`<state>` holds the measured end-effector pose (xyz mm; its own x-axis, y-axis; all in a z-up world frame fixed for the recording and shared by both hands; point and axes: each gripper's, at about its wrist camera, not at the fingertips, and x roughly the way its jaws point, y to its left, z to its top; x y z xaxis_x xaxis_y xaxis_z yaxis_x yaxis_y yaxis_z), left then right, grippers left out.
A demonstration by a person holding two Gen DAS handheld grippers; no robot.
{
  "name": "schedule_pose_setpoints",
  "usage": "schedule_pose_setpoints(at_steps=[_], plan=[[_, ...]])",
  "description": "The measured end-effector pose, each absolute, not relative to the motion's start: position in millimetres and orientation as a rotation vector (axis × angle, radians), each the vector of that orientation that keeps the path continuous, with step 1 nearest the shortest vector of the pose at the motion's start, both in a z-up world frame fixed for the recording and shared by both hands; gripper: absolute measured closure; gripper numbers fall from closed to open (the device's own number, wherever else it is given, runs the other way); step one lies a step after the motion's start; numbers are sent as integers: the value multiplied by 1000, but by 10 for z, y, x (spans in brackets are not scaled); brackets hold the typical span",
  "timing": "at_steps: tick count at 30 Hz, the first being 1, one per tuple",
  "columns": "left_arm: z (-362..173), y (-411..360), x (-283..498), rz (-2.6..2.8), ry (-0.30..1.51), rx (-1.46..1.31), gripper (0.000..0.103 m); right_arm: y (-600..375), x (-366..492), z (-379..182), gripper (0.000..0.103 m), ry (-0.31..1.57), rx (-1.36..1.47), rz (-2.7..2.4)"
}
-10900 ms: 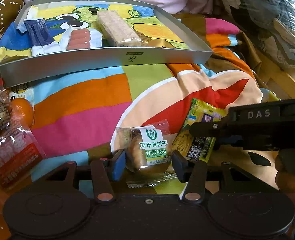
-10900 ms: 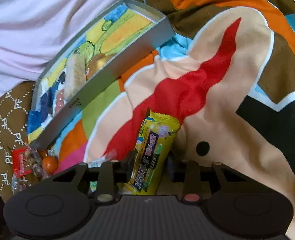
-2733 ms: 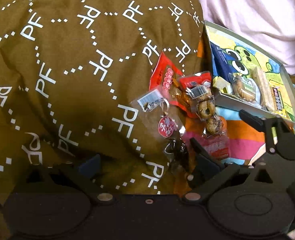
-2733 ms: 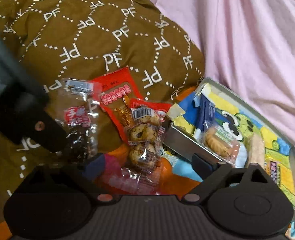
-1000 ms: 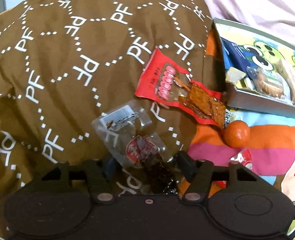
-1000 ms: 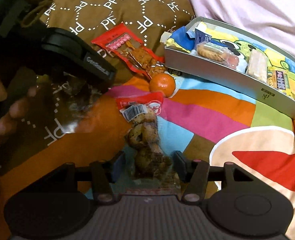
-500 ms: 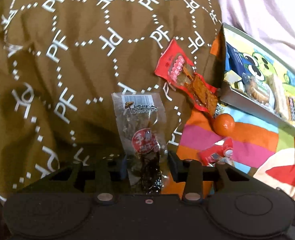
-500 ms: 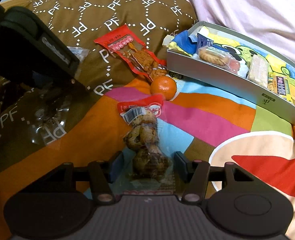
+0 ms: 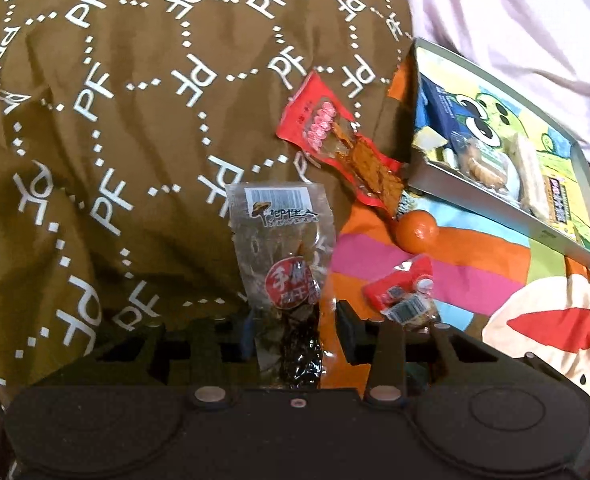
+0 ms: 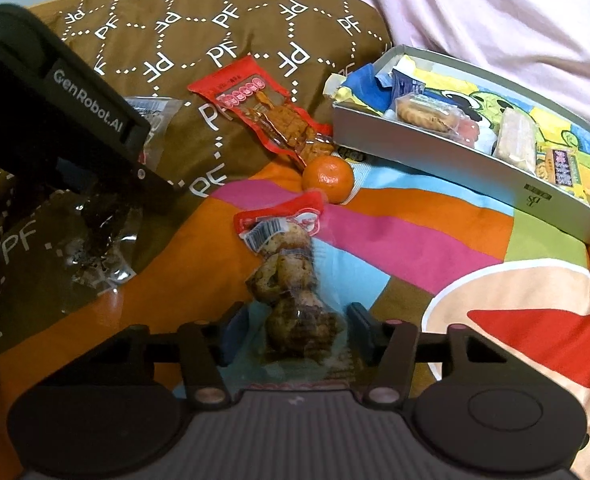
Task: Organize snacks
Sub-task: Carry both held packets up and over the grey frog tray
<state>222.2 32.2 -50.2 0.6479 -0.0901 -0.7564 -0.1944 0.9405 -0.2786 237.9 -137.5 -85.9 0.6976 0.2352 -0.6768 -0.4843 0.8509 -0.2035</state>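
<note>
Bright striped bedding (image 10: pixel 395 240) and a brown pillow (image 9: pixel 115 100) printed with "PF" make up the soft ground under both tools. Ahead and to the right of both tools a grey box lid (image 10: pixel 435 160) is used as a tray. A biscuit pack (image 10: pixel 425 114), a pale wafer bar (image 10: pixel 517 140), a yellow snack bar (image 10: pixel 563 166) and a blue packet (image 10: pixel 405 84) are already seen inside it. So part of the job looks done.

Four snacks are still outside the tray. A clear pack of dark dried snack (image 9: pixel 287 264) is pinched between the fingers of the left gripper (image 9: pixel 295 330) and appears lifted off the pillow. A clear pack of brown round cakes (image 10: pixel 291 280) sits between the fingers of the right gripper (image 10: pixel 295 330); small gaps are seen on both sides, so it does not look squeezed yet. A red pack of spicy strips (image 10: pixel 263 112) and a small orange (image 10: pixel 327 178) are left lying ahead of the tools, close to the tray's near corner.

The way to the tray is likely crossed by these two loose things. The left tool's black body is also seen close on the right tool's left side, so bumping could happen.
</note>
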Motion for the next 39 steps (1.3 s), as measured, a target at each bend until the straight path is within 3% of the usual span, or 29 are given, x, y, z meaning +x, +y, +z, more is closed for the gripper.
schedule_pose_setpoints(at_steps=[12,22,39], plan=[[-530,198,2243,-48,830,-413,61,-1126,2121,-919,48,572,-665,356],[-431,167,2275,-64,723,-383,61,-1076,1998,-896,48,356,-879,225],[230,-153,2828,-112,527,-418,61,-1549,2598,-284,48,184,-630,10]])
